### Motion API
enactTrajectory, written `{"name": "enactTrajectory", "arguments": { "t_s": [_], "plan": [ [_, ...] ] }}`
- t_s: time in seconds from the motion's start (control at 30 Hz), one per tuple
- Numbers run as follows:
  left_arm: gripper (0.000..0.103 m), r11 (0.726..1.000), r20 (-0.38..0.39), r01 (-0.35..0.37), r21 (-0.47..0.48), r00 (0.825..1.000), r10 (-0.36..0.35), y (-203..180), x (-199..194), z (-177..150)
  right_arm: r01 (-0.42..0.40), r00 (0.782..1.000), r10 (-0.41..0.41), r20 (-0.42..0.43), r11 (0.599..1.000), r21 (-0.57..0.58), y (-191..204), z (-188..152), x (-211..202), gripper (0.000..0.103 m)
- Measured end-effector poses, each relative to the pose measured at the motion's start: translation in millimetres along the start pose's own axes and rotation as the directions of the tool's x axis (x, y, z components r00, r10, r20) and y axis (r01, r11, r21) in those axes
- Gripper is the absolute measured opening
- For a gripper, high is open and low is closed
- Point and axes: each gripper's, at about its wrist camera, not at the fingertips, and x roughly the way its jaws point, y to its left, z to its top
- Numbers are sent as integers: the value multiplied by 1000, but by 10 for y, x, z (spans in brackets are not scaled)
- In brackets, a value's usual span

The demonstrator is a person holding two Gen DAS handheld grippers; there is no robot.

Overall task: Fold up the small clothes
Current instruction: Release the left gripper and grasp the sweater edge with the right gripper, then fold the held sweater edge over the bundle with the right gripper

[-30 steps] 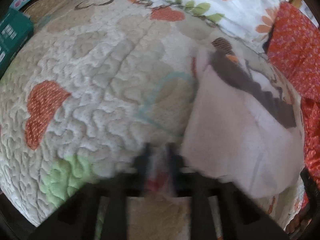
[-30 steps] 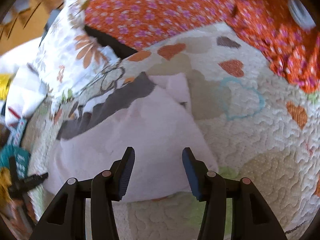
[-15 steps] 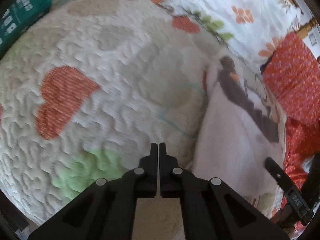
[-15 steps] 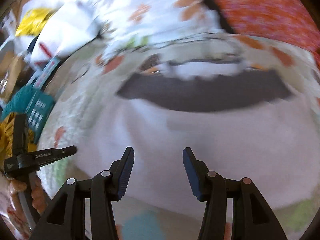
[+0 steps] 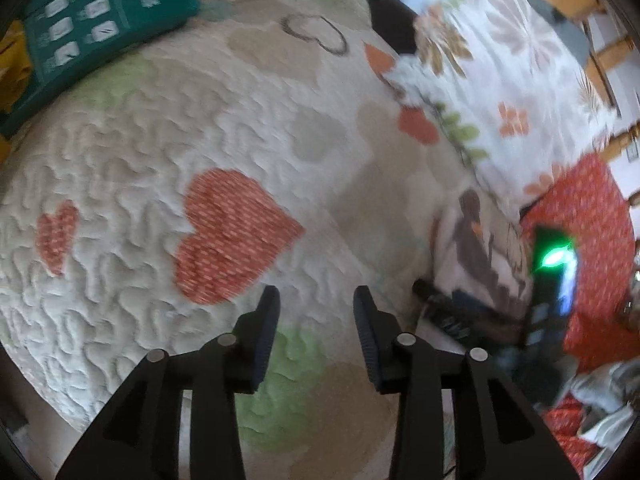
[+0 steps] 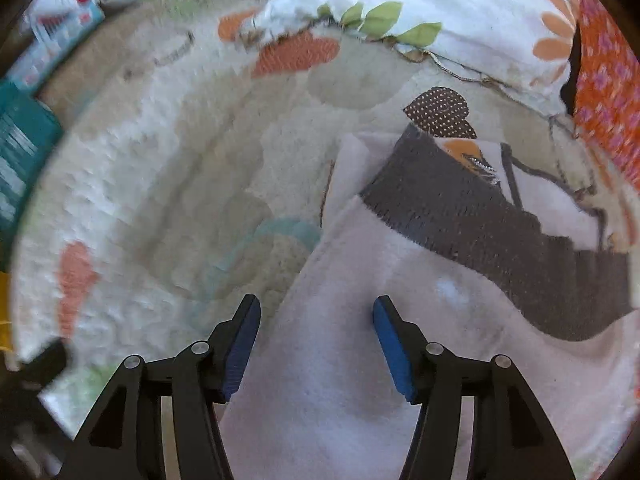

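Observation:
A small pale pink garment (image 6: 400,340) with a dark grey band (image 6: 500,236) lies flat on the heart-patterned quilt (image 6: 180,160). My right gripper (image 6: 316,320) hangs just above the garment's left edge. Its jaws are opening, and the cloth lies under them, not pinched. My left gripper (image 5: 316,300) hovers over bare quilt (image 5: 140,152) near a big orange heart (image 5: 228,232). Its jaws are opening too, with nothing between them. In the left wrist view the garment (image 5: 476,236) lies far right, partly hidden behind the blurred right-hand tool.
A teal box (image 5: 100,20) lies at the quilt's far left edge, seen also as the teal box (image 6: 20,160). A white floral pillow (image 5: 500,80) and orange patterned fabric (image 5: 580,240) border the far and right sides.
The left gripper has gone from shut to open and has moved left, away from the garment. The right gripper has swept across to the garment's left edge, and its jaws are slightly wider.

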Motion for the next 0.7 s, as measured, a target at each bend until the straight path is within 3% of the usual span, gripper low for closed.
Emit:
{"name": "enactTrajectory", "arguments": {
  "t_s": [0.1,0.13,0.17,0.23,0.37,0.53,0.7],
  "plan": [
    [41,999,1,7,-33,1000,-7,93,-22,23,150,989,-150,9,987,-63,200,-58,97,63],
    [41,999,-3,9,-41,1000,-9,104,-9,25,171,985,-170,20,983,-72,234,-71,90,54],
    [41,999,-10,10,-48,1000,-10,116,8,25,184,983,-182,26,980,-76,255,-83,80,37],
    [41,999,-16,8,-50,1000,-9,107,34,24,252,968,-250,32,964,-82,276,-118,89,23],
    [41,1000,-5,-20,-19,1000,20,-26,41,-1,286,958,-279,69,949,-130,316,-162,144,14],
    [47,999,24,-44,26,999,43,-254,38,-46,100,991,-100,91,995,3,-118,-122,-165,10],
    [47,997,-4,-35,65,999,36,-561,184,-139,-46,981,12,192,984,173,-1128,-265,-745,10]
  ]
}}
